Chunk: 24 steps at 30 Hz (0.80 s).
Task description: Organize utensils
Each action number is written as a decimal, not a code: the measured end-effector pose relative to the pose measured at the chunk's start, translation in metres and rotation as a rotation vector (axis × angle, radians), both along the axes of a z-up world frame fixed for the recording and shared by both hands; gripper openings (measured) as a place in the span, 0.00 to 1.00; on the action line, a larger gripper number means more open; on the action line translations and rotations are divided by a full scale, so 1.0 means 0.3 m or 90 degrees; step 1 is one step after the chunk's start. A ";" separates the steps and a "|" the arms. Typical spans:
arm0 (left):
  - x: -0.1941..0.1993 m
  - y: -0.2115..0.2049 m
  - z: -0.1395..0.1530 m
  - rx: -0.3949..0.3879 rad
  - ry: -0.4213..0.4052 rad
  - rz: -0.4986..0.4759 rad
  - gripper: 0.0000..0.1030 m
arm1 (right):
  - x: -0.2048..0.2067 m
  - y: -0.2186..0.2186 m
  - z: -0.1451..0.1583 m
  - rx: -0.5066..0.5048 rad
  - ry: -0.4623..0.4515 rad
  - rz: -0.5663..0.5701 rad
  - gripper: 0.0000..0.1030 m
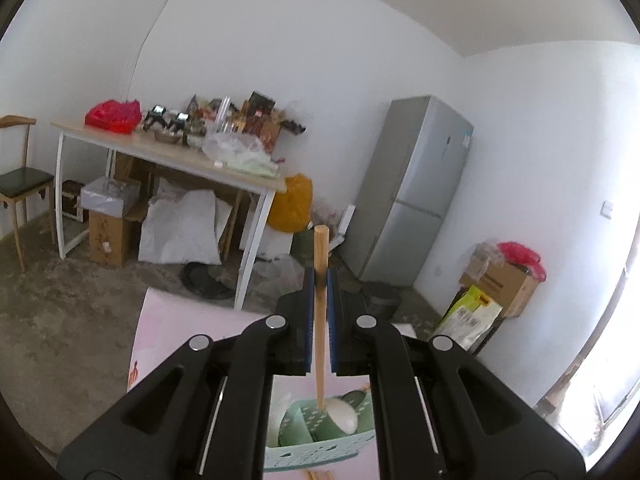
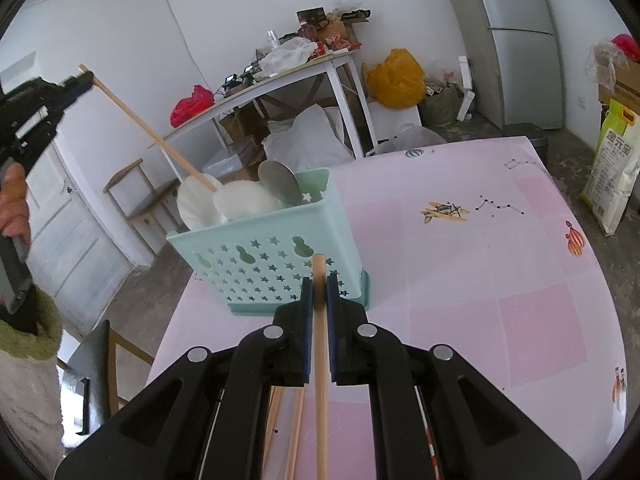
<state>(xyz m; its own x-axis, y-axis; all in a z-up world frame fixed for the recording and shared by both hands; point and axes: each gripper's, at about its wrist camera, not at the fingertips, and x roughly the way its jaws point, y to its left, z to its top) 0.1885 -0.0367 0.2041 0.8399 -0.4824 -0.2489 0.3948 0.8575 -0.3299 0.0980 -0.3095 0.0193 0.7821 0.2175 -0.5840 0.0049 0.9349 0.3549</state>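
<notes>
**Kid:** Chopsticks! Where are they?

**Helper:** On the far left, the left gripper [image 2: 86, 78] has its jaws squeezed almost shut on one wooden chopstick [image 2: 148, 132]. It slants down, and its low end is at the white spoons [image 2: 224, 202] in the green basket [image 2: 280, 256].

**Kid:** Where is the basket?

**Helper:** It stands on the pink desk [image 2: 460, 272]. A grey metal spoon [image 2: 280, 182] sticks up in it too.

**Kid:** And the other gripper?

**Helper:** The right gripper [image 2: 319, 286] is just in front of the basket. Its jaws are nearly closed on a second chopstick [image 2: 320, 380]. More sticks [image 2: 296, 432] lie on the desk under it.

**Kid:** Any words to read?

**Helper:** The yellow-green bag [image 2: 612, 168] on the far right has big writing, but I cannot read it.
</notes>
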 end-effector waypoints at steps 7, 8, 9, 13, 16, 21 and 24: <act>0.067 -0.028 -0.168 -0.005 0.072 -0.014 0.04 | 0.000 -0.006 -0.001 -0.004 0.003 -0.003 0.07; 0.069 -0.032 -0.188 -0.004 0.077 -0.017 0.05 | 0.001 -0.004 0.001 -0.005 0.003 -0.002 0.07; 0.072 -0.039 -0.207 0.001 0.081 -0.022 0.05 | -0.001 -0.003 0.002 -0.006 0.003 -0.003 0.07; 0.058 -0.043 -0.244 0.024 0.091 -0.030 0.16 | -0.015 -0.009 0.016 -0.010 -0.011 -0.015 0.07; 0.019 -0.028 -0.251 0.038 0.077 -0.025 0.31 | -0.027 -0.017 0.034 -0.015 -0.022 -0.020 0.07; -0.068 0.023 -0.265 0.058 0.056 -0.011 0.45 | -0.058 -0.018 0.111 -0.041 -0.063 -0.023 0.07; -0.133 0.062 -0.287 0.065 0.046 -0.004 0.52 | -0.081 -0.014 0.183 -0.059 -0.104 -0.023 0.06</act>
